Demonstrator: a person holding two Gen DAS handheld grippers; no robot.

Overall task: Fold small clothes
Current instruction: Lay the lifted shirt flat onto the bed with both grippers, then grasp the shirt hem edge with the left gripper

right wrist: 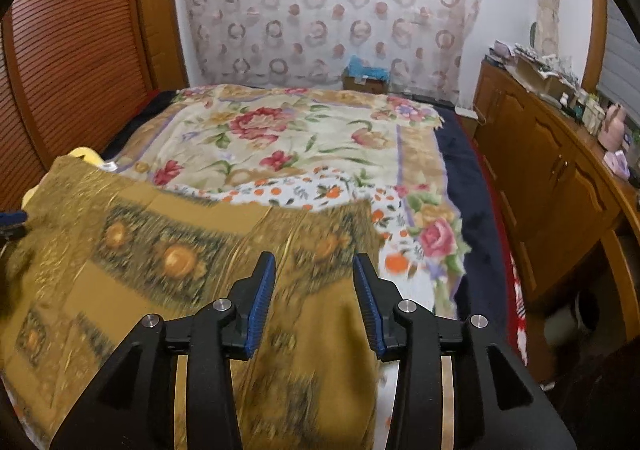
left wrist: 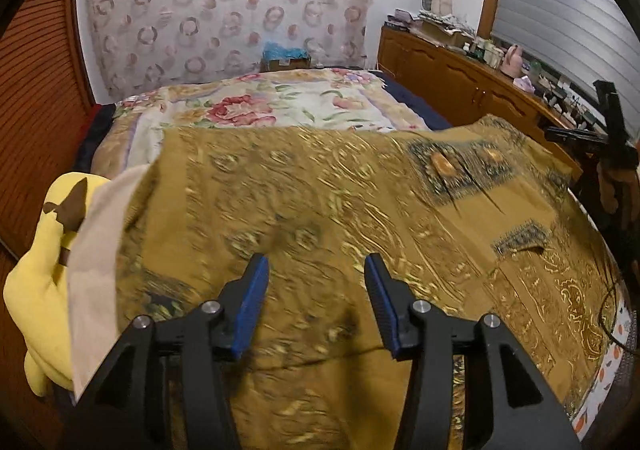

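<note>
Mustard patterned garment [left wrist: 360,202] lies spread on the bed, directly below and ahead of both sets of jaws. Left gripper [left wrist: 316,270] stands with its jaws parted and nothing between the blue pads; the cloth lies beneath them, not clamped. Right gripper [right wrist: 314,266] is likewise parted and empty, with the garment's right-hand edge just beyond its right pad, over the floral blanket [right wrist: 304,138]. Judged progress: the garment looks laid out, possibly folded over once; the blur leaves this unclear. Remaining folds are not yet made.
</note>
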